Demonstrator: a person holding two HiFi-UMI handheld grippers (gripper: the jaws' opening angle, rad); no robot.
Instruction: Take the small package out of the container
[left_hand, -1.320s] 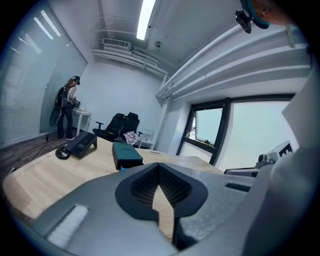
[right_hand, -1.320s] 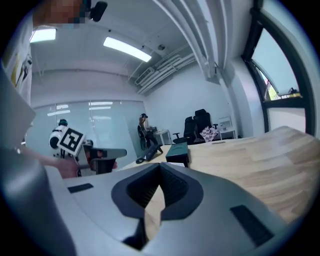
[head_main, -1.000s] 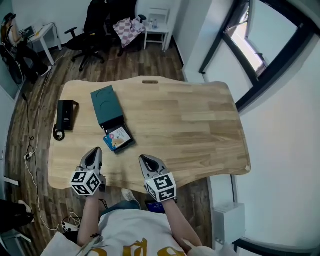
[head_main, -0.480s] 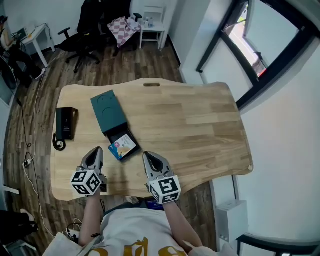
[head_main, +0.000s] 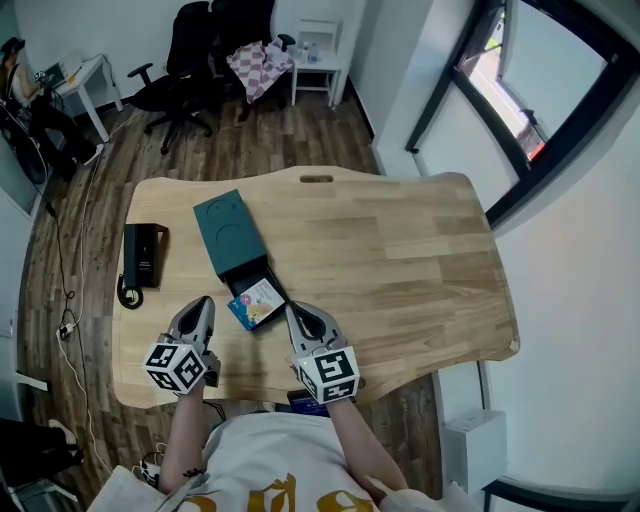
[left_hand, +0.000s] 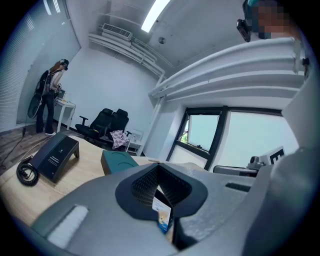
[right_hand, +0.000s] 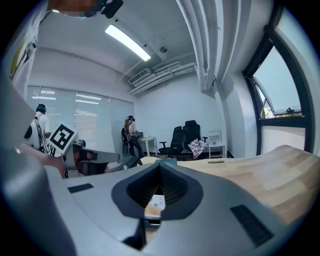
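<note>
So the big wooden table fills the middle of the head view, and the container sits left of centre on it: a dark teal sleeve with its black tray slid out toward the lower right. The small package, colourful and mostly white and blue, lies flat in that tray. It sits between the two grippers and a bit higher in the frame. The left gripper is near the tray's lower left with bare table between them. The right gripper has its tip just beside the tray's lower right corner, and I can't tell if it touches. Both have their jaws closed together on nothing, and each gripper's own view shows the package just past the tips.
</note>
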